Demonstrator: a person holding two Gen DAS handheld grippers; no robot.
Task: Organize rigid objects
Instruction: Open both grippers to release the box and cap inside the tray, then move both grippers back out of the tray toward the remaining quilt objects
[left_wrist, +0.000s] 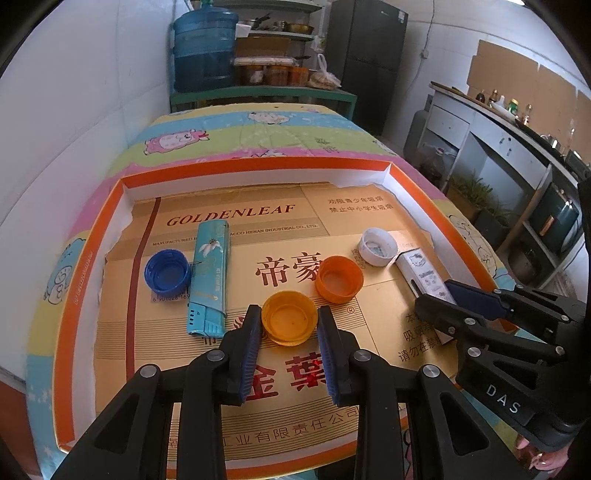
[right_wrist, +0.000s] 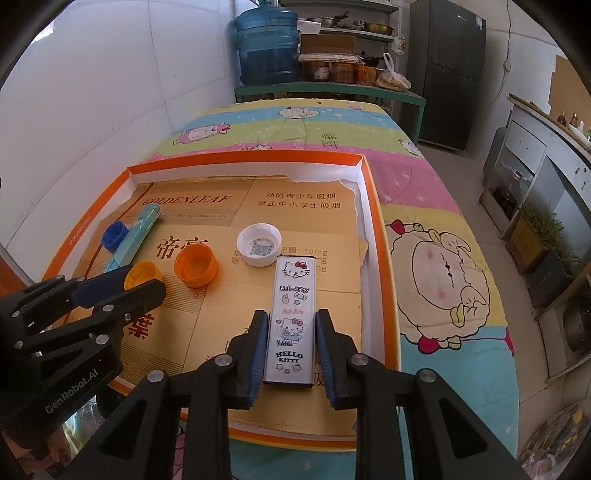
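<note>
Both tools sit low in the tray (left_wrist: 122, 192), each straddling one item, probably to sort caps from lighters: the left tool (left_wrist: 289, 325) brackets the yellow cap (left_wrist: 289, 316) at lower centre, pads narrow but apparently not pressing. The right tool (right_wrist: 291, 345) likewise flanks the white lighter (right_wrist: 293, 314), slim gaps showing. The orange cap (left_wrist: 339, 273) and white cap (left_wrist: 377, 246) crowd just beyond, while the blue cap (left_wrist: 167, 268) touches the teal lighter (left_wrist: 208, 273) at left.

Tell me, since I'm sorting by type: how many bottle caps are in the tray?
4: blue cap far left beside the teal lighter, yellow cap between the left gripper's fingers, orange cap centre, white cap right.
</note>
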